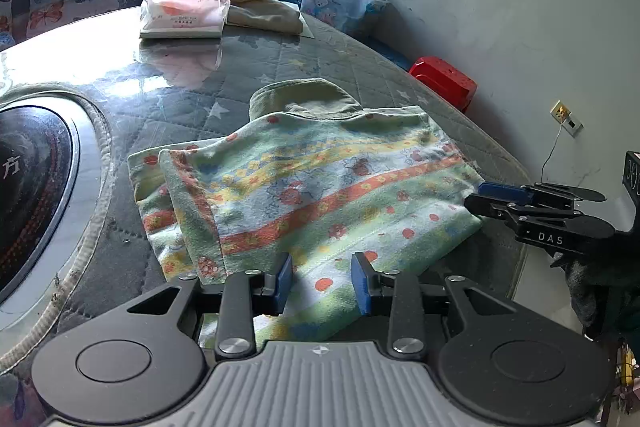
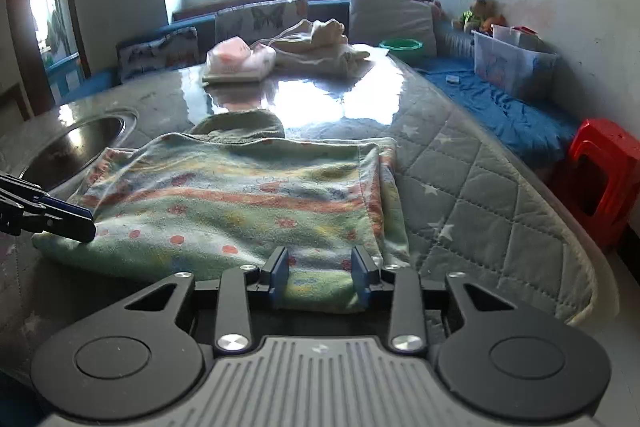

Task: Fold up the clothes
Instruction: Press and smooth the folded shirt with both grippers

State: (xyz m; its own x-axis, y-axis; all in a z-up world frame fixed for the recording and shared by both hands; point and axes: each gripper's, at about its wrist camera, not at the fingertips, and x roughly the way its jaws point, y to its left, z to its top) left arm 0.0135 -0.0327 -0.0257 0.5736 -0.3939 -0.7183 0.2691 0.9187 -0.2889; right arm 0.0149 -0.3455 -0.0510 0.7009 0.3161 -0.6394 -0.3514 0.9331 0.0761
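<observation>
A small green garment with orange, yellow and blue striped print [image 1: 312, 195] lies partly folded on the quilted table cover, its plain green collar part [image 1: 304, 99] toward the far side. It also shows in the right wrist view [image 2: 240, 203]. My left gripper [image 1: 322, 283] is open, its blue pads either side of the garment's near edge. My right gripper [image 2: 320, 277] is open over the garment's near edge on its own side. The right gripper also shows in the left wrist view [image 1: 492, 197], at the garment's right edge. The left gripper's fingertips [image 2: 68, 219] show at the left of the right wrist view.
A pink plastic bag [image 1: 184, 11] and a pile of beige clothes [image 1: 256, 3] lie at the far end of the table [image 1: 360, 59]. A round metal basin [image 1: 36, 195] is set in the table on the left. A red stool [image 1: 444, 81] and a plastic box [image 1: 340, 3] stand by the wall.
</observation>
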